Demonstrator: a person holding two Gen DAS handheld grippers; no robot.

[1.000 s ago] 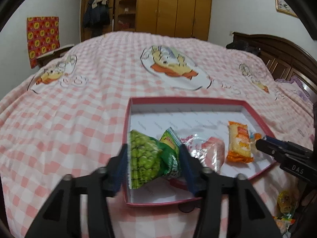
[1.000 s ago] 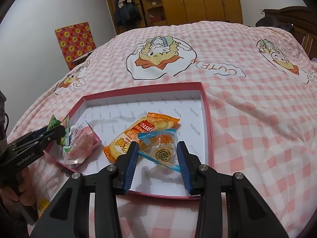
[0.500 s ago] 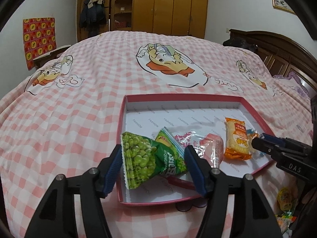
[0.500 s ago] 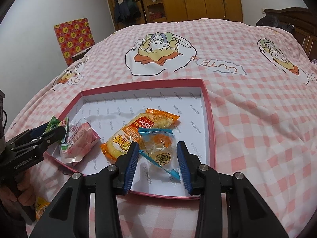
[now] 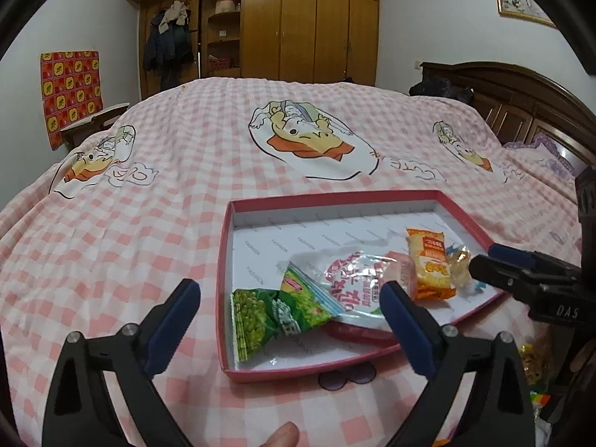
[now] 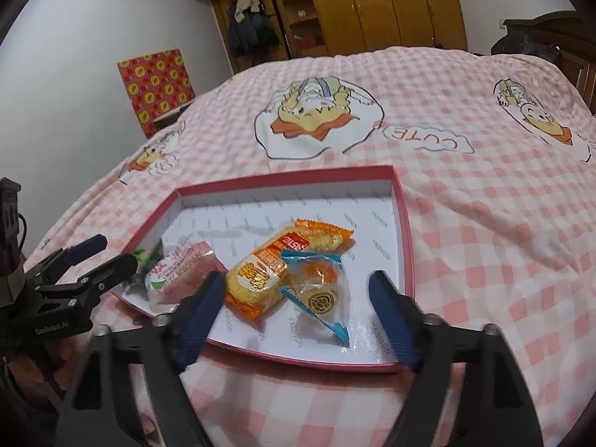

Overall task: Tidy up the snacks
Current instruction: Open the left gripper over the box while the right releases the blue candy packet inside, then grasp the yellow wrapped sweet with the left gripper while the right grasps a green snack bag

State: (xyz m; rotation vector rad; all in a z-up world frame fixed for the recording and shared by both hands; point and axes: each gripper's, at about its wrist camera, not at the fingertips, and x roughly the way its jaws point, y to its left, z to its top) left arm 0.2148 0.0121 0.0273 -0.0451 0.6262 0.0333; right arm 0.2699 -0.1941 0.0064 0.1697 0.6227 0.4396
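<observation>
**Four snacks in the box, both tools spread**

Left wrist view: the left tool (image 5: 288, 311) is spread wide and holds nothing. The green pack (image 5: 273, 316) lies in the red box (image 5: 223, 279) on the bed (image 5: 149, 223), beside the pink pack (image 5: 357, 287).

Right wrist view: the right tool (image 6: 298, 311) is spread, empty, either side of the clear pack (image 6: 320, 292). The orange pack (image 6: 275, 268) lies touching it.

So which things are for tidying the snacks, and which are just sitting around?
For the job:
pink box
green pea bag
pink snack pack
orange cracker pack
clear blue-edged sweet
left claw, open
right claw, open

Just around:
checked bedspread
wooden wardrobe
hanging coats
red patterned cloth
</observation>
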